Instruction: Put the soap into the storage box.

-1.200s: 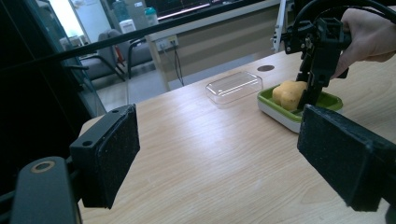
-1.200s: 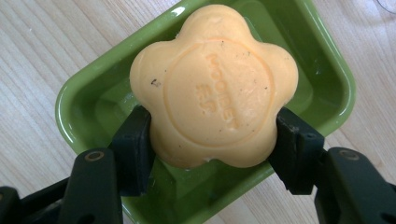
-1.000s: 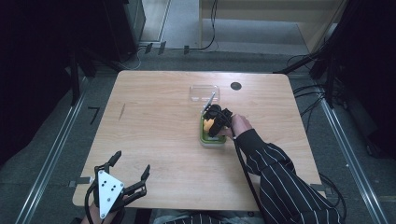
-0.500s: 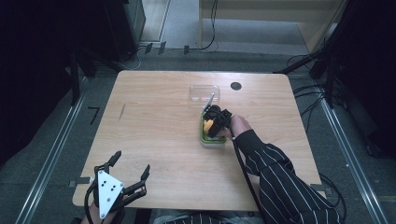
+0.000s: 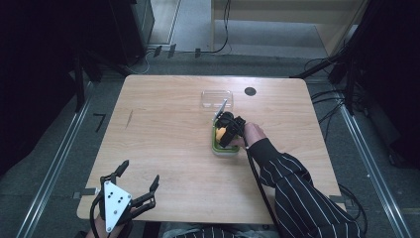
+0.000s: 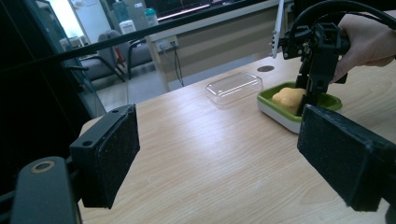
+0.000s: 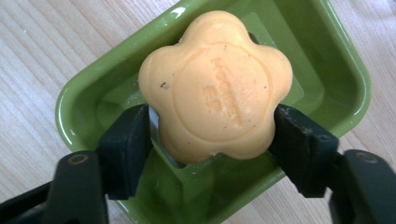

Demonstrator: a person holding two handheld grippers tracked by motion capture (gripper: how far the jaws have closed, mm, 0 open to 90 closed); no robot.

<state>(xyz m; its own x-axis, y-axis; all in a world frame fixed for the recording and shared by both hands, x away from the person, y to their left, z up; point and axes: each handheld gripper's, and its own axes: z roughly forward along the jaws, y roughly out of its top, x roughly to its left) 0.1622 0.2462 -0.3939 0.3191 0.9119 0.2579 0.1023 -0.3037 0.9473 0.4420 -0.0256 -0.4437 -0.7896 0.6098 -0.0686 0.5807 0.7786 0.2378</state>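
1. Left gripper (image 5: 130, 184): at the near left corner of the worktop (image 5: 163, 129), with the grey three-cornered plate on top. Its jaws stand wide apart with nothing between them, confirmed in the left gripper view.
2. Right gripper (image 5: 224, 135): held at mid-worktop by the person's right hand (image 5: 253, 135), in a striped sleeve (image 5: 297, 188), and pointing down into the green soap dish (image 5: 218, 148).
3. Soap (image 7: 215, 84): an orange, flower-shaped bar (lettering stamped on its top face) lying in the green soap dish. In the right gripper view it sits between the two black jaws.
4. State of the right gripper: the jaws have just been opening. The left pad stands slightly clear of the bar, and the right pad is at its edge; whether that pad presses cannot be told.
5. Clear lid (image 5: 216, 98): lies flat on the worktop just beyond the dish, apart from it.
6. Dark round disc (image 5: 250, 91): set in the worktop near the far edge, right of the lid.
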